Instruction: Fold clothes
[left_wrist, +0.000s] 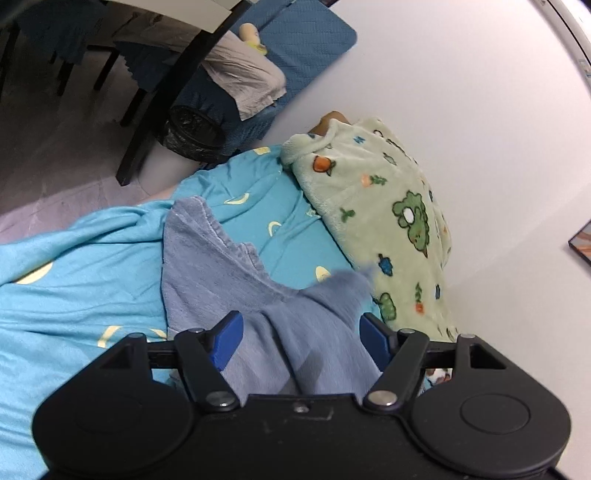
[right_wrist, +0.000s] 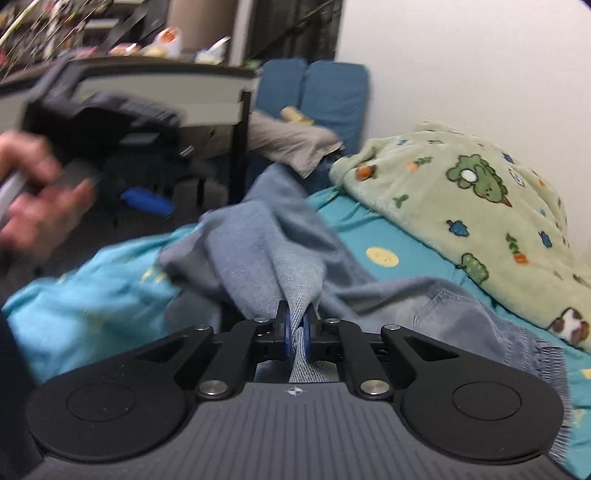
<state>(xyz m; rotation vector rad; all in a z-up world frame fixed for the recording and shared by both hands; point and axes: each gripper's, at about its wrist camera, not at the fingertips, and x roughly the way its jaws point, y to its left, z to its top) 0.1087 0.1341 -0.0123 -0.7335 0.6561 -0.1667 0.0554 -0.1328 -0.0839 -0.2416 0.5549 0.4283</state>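
With the right gripper (right_wrist: 296, 325) pinching a bunched ridge of the grey-blue garment (right_wrist: 258, 240) on the turquoise bedsheet (right_wrist: 388, 236) while the left gripper (left_wrist: 301, 332) hovers spread above it, a one-sided pull risks dragging the cloth into a crumpled heap.

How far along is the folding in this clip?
Early. Nothing looks folded yet: the blue-grey garment lies rumpled on the turquoise sheet, beside the green blanket. In hand: the right gripper is shut on a pinched ridge of it, while the left gripper is open with cloth between its fingers, not clamped. Left: spreading it flat and making every fold.
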